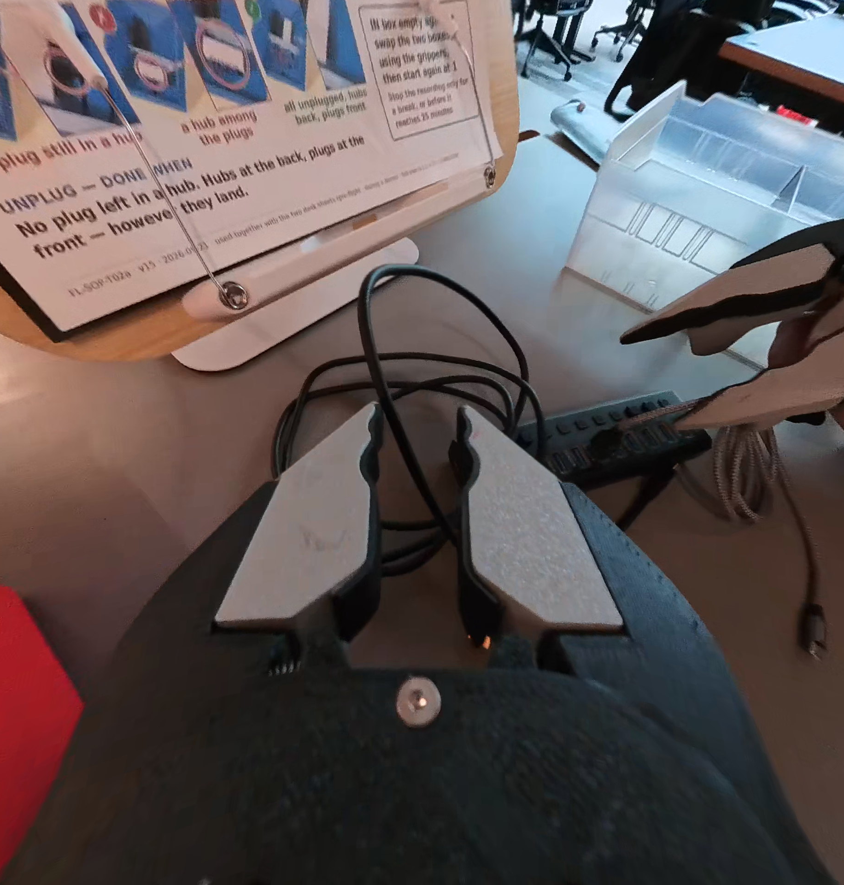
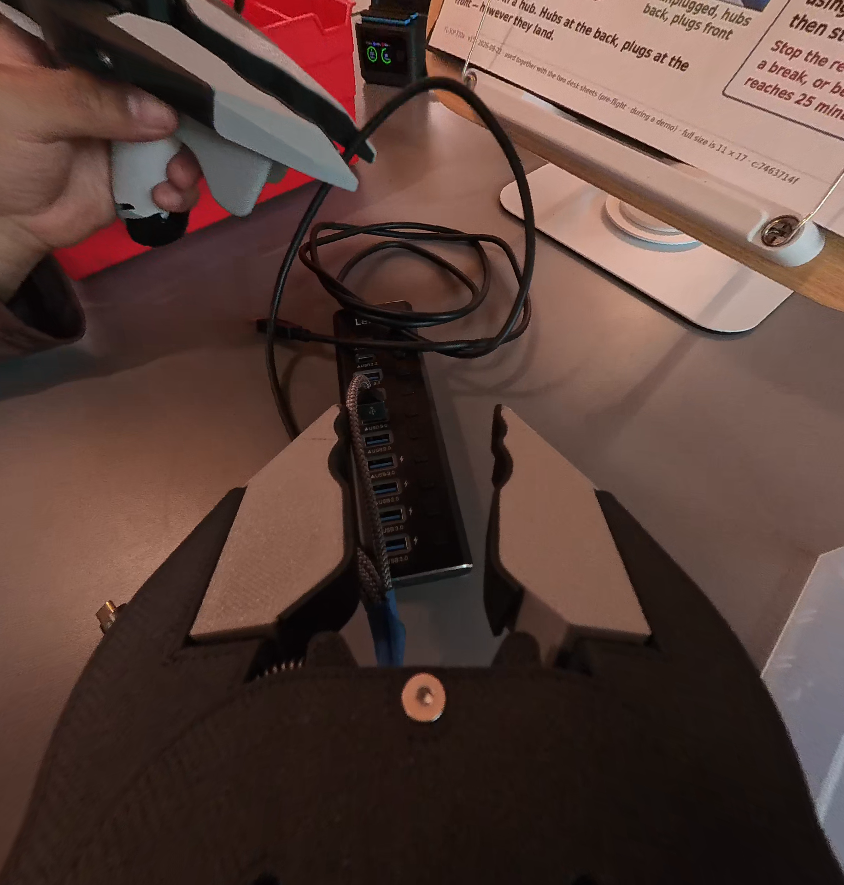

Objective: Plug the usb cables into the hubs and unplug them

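The black USB hub (image 2: pixel 401 459) lay on the grey table (image 2: pixel 626 431), a braided cable (image 2: pixel 362 469) plugged into it. The right gripper (image 2: pixel 417 426) straddled the hub, jaws wide. A coiled black cable (image 1: pixel 439 383) crossed its far end, looping up between the left gripper (image 1: pixel 417 426)'s part-open fingers; whether they gripped it I could not tell.

we see a printed instruction sheet (image 1: pixel 209 158) with headings, captions and small footer print, clipped on a wooden stand (image 2: pixel 697 191), but we leave its words uncopied. on the black usb hub (image 2: pixel 401 459) on the bench, small white port labels and lightning marks sit beside the blue ports, with a partly hidden brand mark at its far end. a small black device (image 2: pixel 386 50) shows green icons on its screen, too small for us to read.
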